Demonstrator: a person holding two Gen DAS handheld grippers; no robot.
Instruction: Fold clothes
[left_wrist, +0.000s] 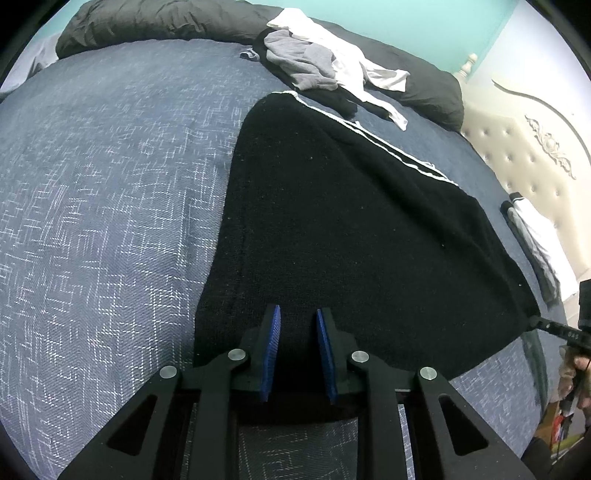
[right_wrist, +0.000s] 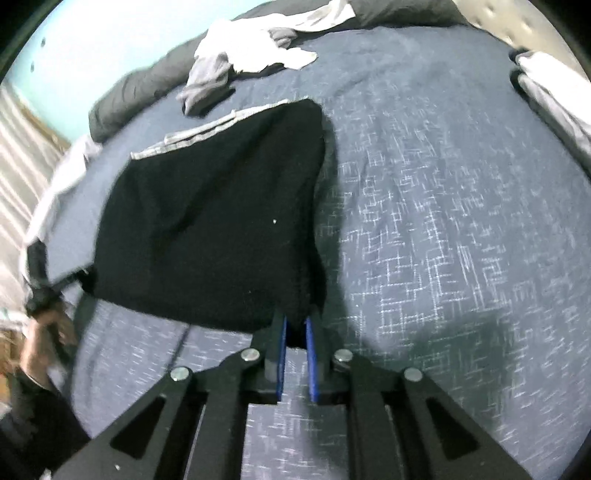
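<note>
The black garment (left_wrist: 332, 229) with white side stripes lies spread on the blue bedspread (left_wrist: 110, 221), its near edge reaching both grippers. The left gripper (left_wrist: 298, 314) sits over that hem with its blue pads a narrow gap apart; whether cloth is pinched between them cannot be told. The right gripper (right_wrist: 295, 325) has its pads nearly together, clamped on the garment's near corner. A pile of grey and white clothes (left_wrist: 325, 62) lies beyond, near dark pillows (left_wrist: 166, 22). No writing is legible.
</note>
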